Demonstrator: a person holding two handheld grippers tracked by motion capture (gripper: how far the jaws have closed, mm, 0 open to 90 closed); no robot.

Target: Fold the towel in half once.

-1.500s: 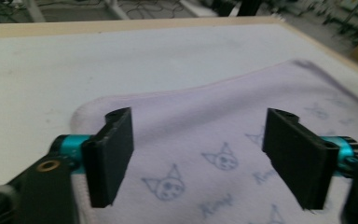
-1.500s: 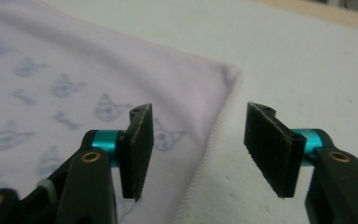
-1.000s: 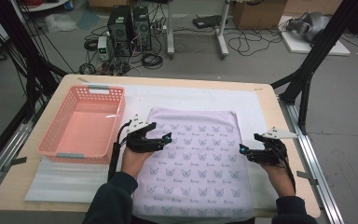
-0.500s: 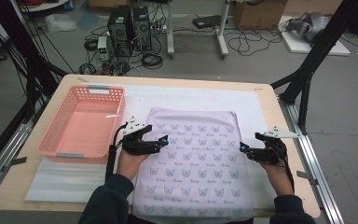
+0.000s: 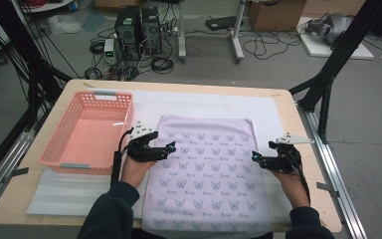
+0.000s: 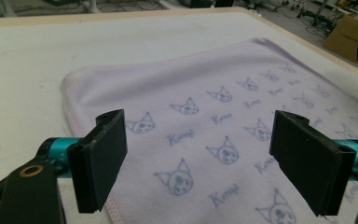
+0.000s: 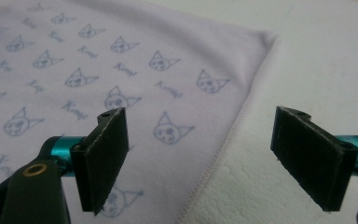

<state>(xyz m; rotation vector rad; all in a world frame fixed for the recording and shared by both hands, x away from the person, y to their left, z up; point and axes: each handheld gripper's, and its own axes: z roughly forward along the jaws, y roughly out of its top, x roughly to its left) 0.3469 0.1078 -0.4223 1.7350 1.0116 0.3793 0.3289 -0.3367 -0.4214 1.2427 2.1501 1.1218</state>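
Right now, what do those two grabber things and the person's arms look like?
Each gripper, left and right, is black with two flat black pads on teal rods. A grey three-cornered plate sits on top, and a black cable trails back. The person wears dark sleeves.

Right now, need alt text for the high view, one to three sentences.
A person at a wooden table holds two open grippers at the side edges of a lilac cat-print towel lying flat on a white mat: left gripper at its left edge, right gripper at its right. An empty pink basket sits to the left.
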